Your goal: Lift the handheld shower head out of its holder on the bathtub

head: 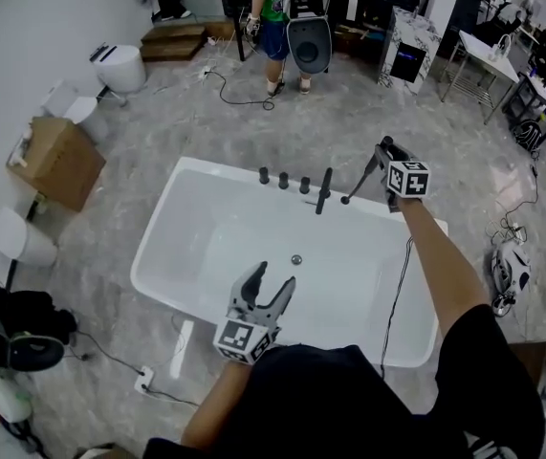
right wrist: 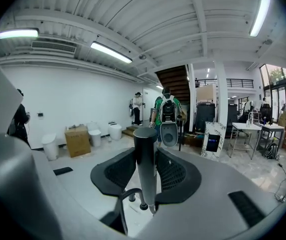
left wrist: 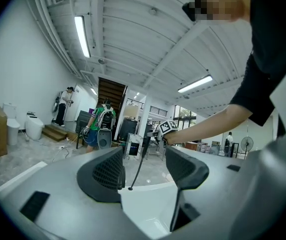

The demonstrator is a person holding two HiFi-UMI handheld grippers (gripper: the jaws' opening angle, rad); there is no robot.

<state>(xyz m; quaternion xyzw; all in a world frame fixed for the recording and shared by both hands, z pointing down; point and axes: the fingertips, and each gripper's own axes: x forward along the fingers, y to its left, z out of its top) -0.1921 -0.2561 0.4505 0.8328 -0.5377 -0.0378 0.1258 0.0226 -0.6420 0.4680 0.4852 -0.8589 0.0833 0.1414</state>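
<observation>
The handheld shower head [head: 363, 180] is a slim black wand, tilted, with its lower end close above the far rim of the white bathtub [head: 167, 247]. My right gripper [head: 382, 154] is shut on its upper part. In the right gripper view the wand [right wrist: 146, 159] stands upright between the two pads, and a black hose [right wrist: 125, 196] curls below it. My left gripper [head: 273, 288] hovers open and empty over the tub's near side. In the left gripper view [left wrist: 144, 170] the wand [left wrist: 137, 169] shows through the gap of the jaws.
Three black knobs [head: 283, 180] and a black spout [head: 323, 190] stand on the far rim. A black hose [head: 397, 295] hangs over the tub's right end. The drain [head: 296, 258] sits mid-tub. A person [head: 292, 17] stands beyond, with a cardboard box [head: 57, 161] at left.
</observation>
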